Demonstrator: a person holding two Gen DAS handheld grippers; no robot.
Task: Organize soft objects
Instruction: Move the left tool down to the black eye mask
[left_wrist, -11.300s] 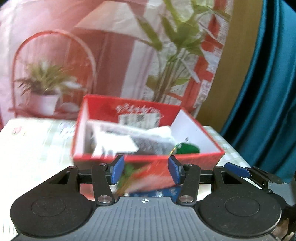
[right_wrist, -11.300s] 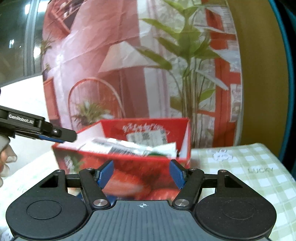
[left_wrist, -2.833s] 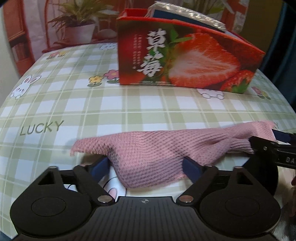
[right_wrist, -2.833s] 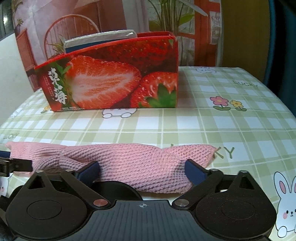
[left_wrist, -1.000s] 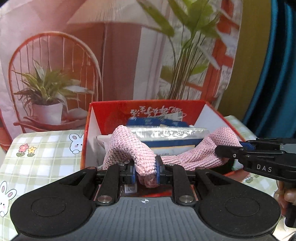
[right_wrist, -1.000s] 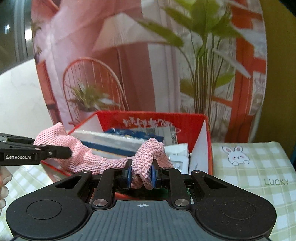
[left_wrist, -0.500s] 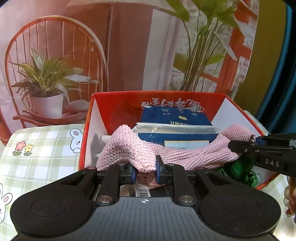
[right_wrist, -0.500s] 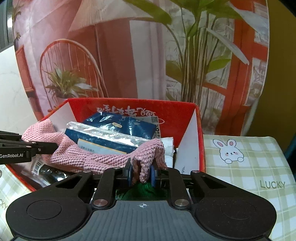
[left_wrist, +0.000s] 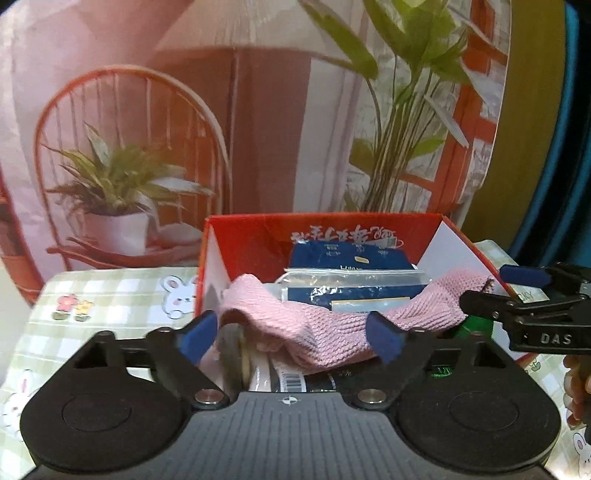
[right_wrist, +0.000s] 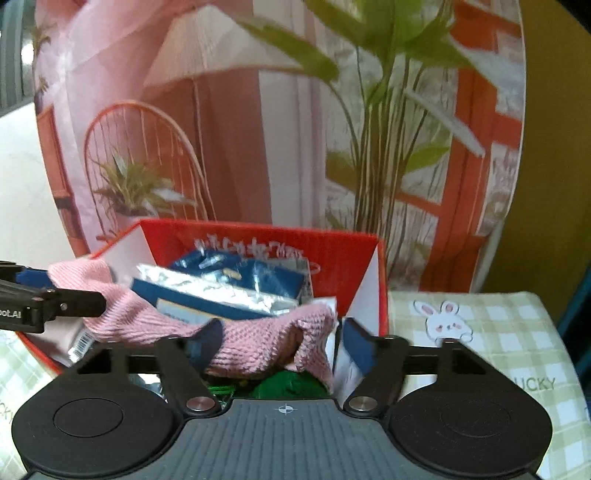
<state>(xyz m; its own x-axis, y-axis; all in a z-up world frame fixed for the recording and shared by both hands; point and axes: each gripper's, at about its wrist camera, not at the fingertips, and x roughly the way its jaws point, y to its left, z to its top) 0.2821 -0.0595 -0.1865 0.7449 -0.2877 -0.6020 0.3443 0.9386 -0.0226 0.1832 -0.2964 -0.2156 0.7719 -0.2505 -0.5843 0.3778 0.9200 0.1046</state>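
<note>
A pink knitted cloth (left_wrist: 325, 328) (right_wrist: 258, 339) lies draped over the packets inside the red strawberry box (left_wrist: 258, 243) (right_wrist: 258, 229). My left gripper (left_wrist: 291, 334) hovers over the box's near left side. Its jaws are opening and the cloth's left end sags between them, with neither pad pressing on it. My right gripper (right_wrist: 282, 332) is over the near right side. Its jaws are opening too, and the cloth's right end hangs loose between them. Each gripper shows in the other's view, the right gripper (left_wrist: 487, 286) and the left gripper (right_wrist: 74, 286).
Blue and silver packets (left_wrist: 351, 258) (right_wrist: 236, 273) fill the box, with a green object (right_wrist: 288, 387) under the cloth's right end. The box stands on a green checked tablecloth (left_wrist: 110, 291) (right_wrist: 498, 325) with bunny prints. A printed backdrop hangs close behind.
Both grippers, shut on the cloth's ends a moment ago, have spread their jaws. The cloth has dropped onto the packets in the box.
</note>
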